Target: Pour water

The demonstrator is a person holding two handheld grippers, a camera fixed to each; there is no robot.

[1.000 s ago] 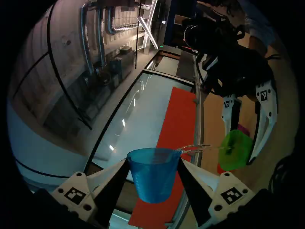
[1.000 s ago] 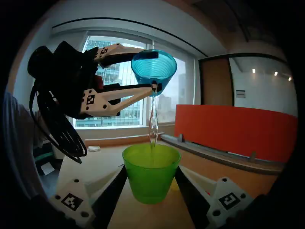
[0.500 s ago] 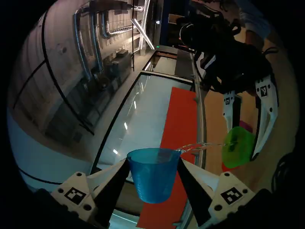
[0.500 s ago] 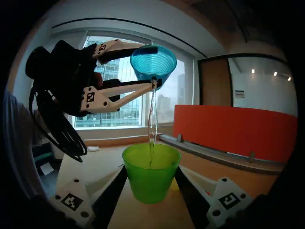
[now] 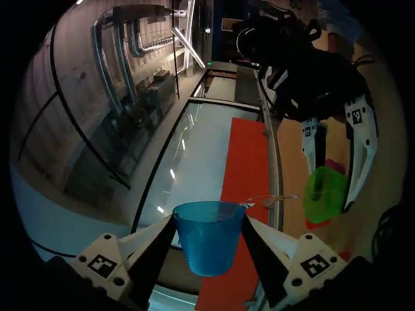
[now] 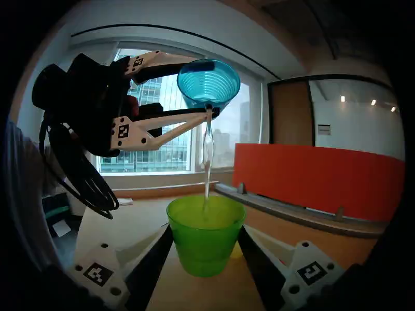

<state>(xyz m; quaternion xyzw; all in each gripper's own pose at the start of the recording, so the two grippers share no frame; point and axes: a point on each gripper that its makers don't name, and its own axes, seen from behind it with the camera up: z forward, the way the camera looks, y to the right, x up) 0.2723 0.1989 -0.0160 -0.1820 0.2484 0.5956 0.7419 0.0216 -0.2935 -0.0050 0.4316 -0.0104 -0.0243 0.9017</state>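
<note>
Pouring: left gripper clamps the tipped blue cup above the green cup, which right gripper clamps upright, so the stream lands inside

**Two claw cameras, each seeing the other**

My left gripper view rides the left claw, tipped so the room stands sideways, with the blue cup close in front. My right gripper view sits level on the right claw, green cup close, facing the window. Both catch each cup, the water stream and the orange partition.
</note>
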